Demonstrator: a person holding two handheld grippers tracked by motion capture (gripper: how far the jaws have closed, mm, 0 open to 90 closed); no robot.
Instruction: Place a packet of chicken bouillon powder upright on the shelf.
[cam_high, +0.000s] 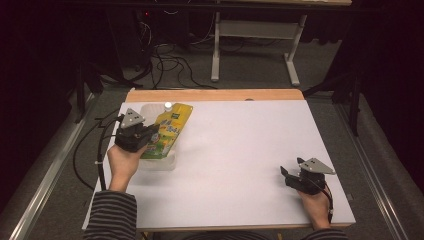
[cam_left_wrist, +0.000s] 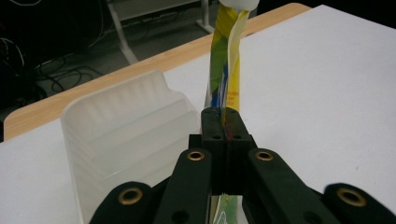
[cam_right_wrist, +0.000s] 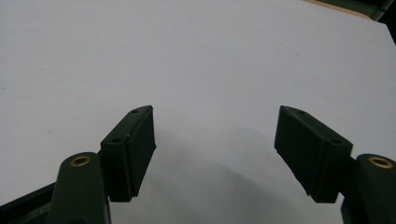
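A yellow and green refill pouch (cam_high: 169, 131) with a white cap hangs tilted over a clear plastic container (cam_high: 159, 163) at the table's left. My left gripper (cam_high: 151, 133) is shut on the pouch's lower edge. In the left gripper view the pouch (cam_left_wrist: 225, 65) rises edge-on from between the closed jaws, with the container (cam_left_wrist: 126, 135) just to its left. My right gripper (cam_high: 285, 171) rests low over the bare white table near the front right, open, with nothing between its fingers (cam_right_wrist: 133, 149).
The white tabletop (cam_high: 240, 145) has a wooden strip along its far edge (cam_high: 215, 95). Beyond it stand a white desk frame (cam_high: 255, 40) and loose cables (cam_high: 170, 65) on the floor. A black cable trails off the table's left side.
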